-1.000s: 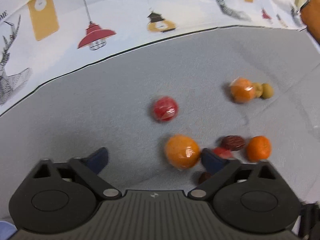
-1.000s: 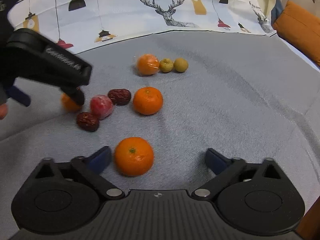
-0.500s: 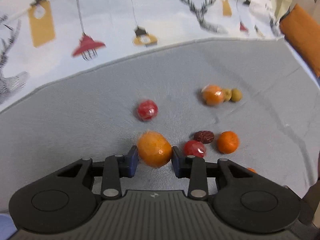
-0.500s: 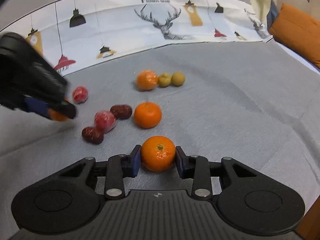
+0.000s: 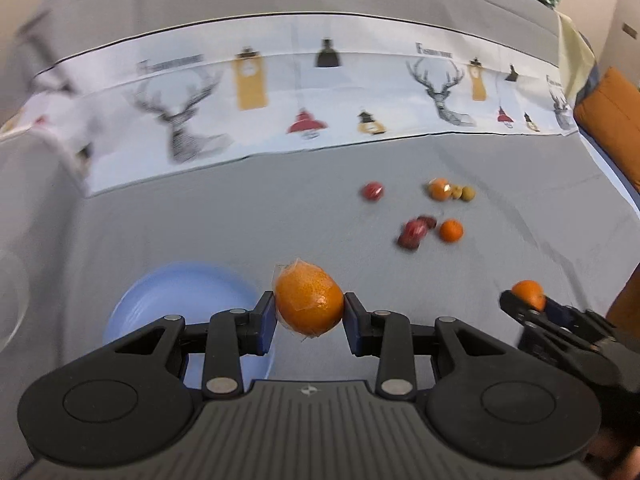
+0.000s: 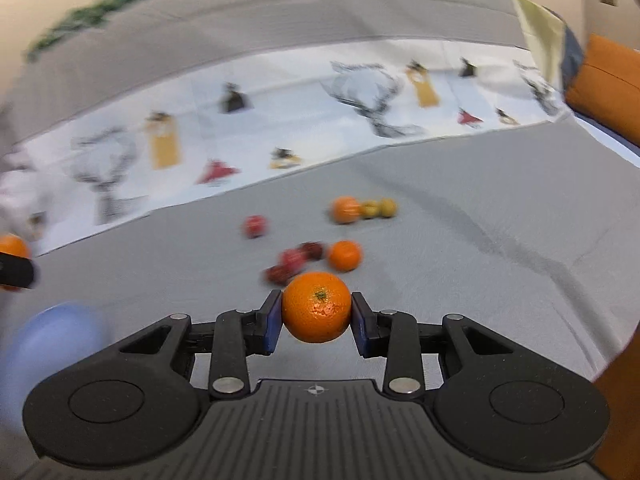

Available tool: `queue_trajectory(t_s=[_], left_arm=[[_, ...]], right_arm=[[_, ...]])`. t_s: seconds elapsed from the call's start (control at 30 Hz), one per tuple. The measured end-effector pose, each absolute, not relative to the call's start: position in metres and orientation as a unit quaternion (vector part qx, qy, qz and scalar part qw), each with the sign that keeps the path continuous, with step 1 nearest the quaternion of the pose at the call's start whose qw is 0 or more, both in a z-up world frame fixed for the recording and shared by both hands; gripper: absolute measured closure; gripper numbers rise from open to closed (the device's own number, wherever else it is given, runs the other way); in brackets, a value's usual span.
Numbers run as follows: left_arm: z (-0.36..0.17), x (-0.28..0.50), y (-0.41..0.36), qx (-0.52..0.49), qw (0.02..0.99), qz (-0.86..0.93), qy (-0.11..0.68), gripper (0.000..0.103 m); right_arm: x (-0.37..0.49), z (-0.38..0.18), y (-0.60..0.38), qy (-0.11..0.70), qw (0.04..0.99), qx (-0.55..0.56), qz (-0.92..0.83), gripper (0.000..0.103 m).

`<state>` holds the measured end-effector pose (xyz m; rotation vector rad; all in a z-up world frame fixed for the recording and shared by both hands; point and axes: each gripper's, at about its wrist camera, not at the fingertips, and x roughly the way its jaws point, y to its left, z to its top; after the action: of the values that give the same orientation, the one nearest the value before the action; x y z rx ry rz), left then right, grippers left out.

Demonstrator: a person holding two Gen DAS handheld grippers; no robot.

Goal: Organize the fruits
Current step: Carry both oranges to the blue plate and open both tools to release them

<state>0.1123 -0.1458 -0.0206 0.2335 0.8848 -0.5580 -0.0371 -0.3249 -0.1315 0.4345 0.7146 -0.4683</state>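
Observation:
My left gripper [image 5: 309,312] is shut on a plastic-wrapped orange [image 5: 309,304], held above the grey cloth beside a light blue bowl [image 5: 168,300]. My right gripper [image 6: 316,314] is shut on a bare orange [image 6: 316,306], lifted off the cloth. In the left wrist view the right gripper [image 5: 528,304] shows at the right with its orange [image 5: 529,292]. On the cloth lie another orange [image 6: 344,255], red wrapped fruits and dark dates [image 6: 294,262], a lone red fruit [image 6: 255,226], a wrapped orange [image 6: 345,210] and two yellow-green fruits [image 6: 380,208].
A blurred blue bowl [image 6: 52,340] sits at the left in the right wrist view. A white printed band [image 5: 304,96] with deer and lamps crosses the grey cloth behind the fruit. An orange cushion [image 5: 612,120] stands at the far right. A clear rim [image 5: 10,300] shows at the left edge.
Both grippers closed on their oranges, then rose off the cloth. The left one swung left toward the blue bowl; the fruit pile now looks smaller and farther.

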Motion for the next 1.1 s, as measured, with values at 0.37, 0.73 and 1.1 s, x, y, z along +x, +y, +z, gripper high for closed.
queue_trajectory(t_s=[0.37, 0.73, 1.1], left_arm=[[0.007, 0.014, -0.03, 0.051, 0.885, -0.236, 0.397, 0.064], [0.018, -0.018, 0.027, 0.009, 0.902, -0.216, 0.374, 0.064], [0.02, -0.017, 0.04, -0.002, 0.905, -0.212, 0.368, 0.064]], right_arm=[[-0.109, -0.033, -0.215, 0.29, 0.938, 0.167, -0.088, 0.066], [-0.122, -0.001, -0.153, 0.275, 0.956, 0.101, -0.033, 0.066], [-0.112, 0.001, -0.135, 0.286, 0.955, 0.074, -0.016, 0.066]])
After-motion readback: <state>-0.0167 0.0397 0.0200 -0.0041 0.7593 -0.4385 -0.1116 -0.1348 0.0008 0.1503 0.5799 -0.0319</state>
